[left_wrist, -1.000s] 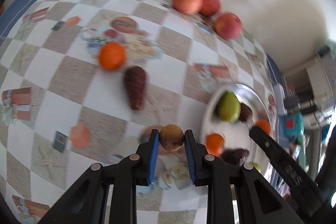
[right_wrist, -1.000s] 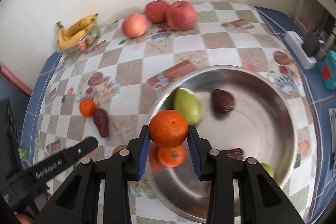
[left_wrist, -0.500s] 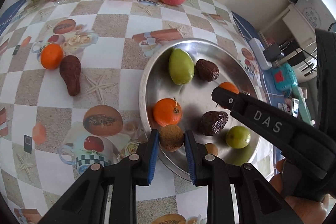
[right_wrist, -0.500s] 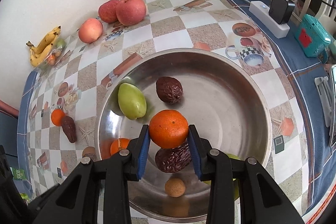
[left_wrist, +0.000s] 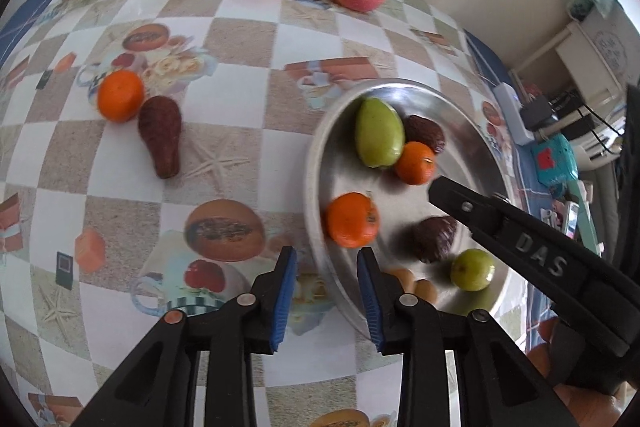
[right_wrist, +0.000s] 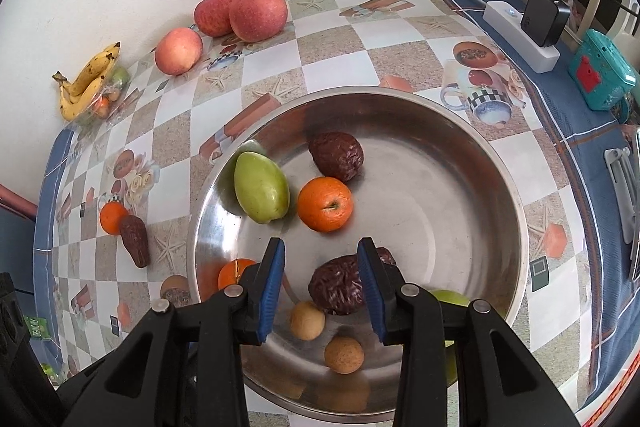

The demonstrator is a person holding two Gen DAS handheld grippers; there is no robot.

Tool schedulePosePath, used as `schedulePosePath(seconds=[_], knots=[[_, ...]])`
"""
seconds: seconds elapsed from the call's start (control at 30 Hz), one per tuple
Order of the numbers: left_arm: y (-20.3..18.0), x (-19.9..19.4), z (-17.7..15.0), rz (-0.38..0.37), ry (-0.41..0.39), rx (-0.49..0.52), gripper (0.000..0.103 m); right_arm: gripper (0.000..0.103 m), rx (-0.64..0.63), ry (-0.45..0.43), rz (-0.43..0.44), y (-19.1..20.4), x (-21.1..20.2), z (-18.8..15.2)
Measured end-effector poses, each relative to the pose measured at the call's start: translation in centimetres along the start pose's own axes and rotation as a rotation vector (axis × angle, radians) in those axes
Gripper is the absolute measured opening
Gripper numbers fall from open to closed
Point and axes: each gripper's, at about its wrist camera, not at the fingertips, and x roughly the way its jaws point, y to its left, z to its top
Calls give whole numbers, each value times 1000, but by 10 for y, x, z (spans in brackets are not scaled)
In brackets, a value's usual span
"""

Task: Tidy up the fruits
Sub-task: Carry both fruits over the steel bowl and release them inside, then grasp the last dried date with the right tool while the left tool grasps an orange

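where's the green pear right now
The green pear lies in the left part of the metal bowl in the right wrist view, beside an orange and below-left of a dark wrinkled fruit.

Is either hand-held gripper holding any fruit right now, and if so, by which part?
Nothing is held. The left hand-held gripper and right hand-held gripper both stand open and empty above the bowl.

The right finger hides part of the dark fruit [right_wrist: 338,287] and most of the green fruit [right_wrist: 450,297]. The left finger covers half of the low orange [right_wrist: 232,273].
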Motion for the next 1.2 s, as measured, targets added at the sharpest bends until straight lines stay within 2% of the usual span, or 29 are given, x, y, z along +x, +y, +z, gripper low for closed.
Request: schedulePosePath(seconds=[0.13, 0.23, 0.33, 0.4, 0.43, 0.57, 0.63, 0.67, 0.7, 0.83, 0.9, 1.2], knots=[[11, -4, 4, 8, -12, -31, 35, 39, -3, 2, 1, 2, 1, 0], [20, -8, 7, 22, -25, -60, 42, 39, -10, 5, 4, 6, 2, -1], [31, -11, 10, 39, -35, -94, 55, 39, -17, 8, 6, 10, 2, -1], [40, -12, 12, 61, -40, -125, 74, 39, -22, 7, 8, 13, 2, -1], [45, -12, 13, 76, -42, -140, 77, 39, -25, 6, 8, 14, 2, -1], [64, -12, 15, 161, -45, -195, 103, 39, -40, 8, 2, 21, 2, -1], [70, -14, 16, 194, -56, -213, 103, 50, -51, 7, -12, 24, 3, -1], [73, -15, 16, 210, -61, -220, 103, 66, -55, 4, -22, 25, 4, -1], [76, -16, 16, 225, -68, -227, 103, 75, -60, -2, -31, 26, 4, 0], [85, -20, 16, 269, -96, -252, 103, 79, -73, -12, -37, 29, 4, -1], [90, -22, 17, 279, -106, -262, 103, 96, -81, -20, -50, 30, 4, -1], [102, -30, 17, 297, -136, -268, 103, 97, -90, -28, -70, 40, 7, -3]])
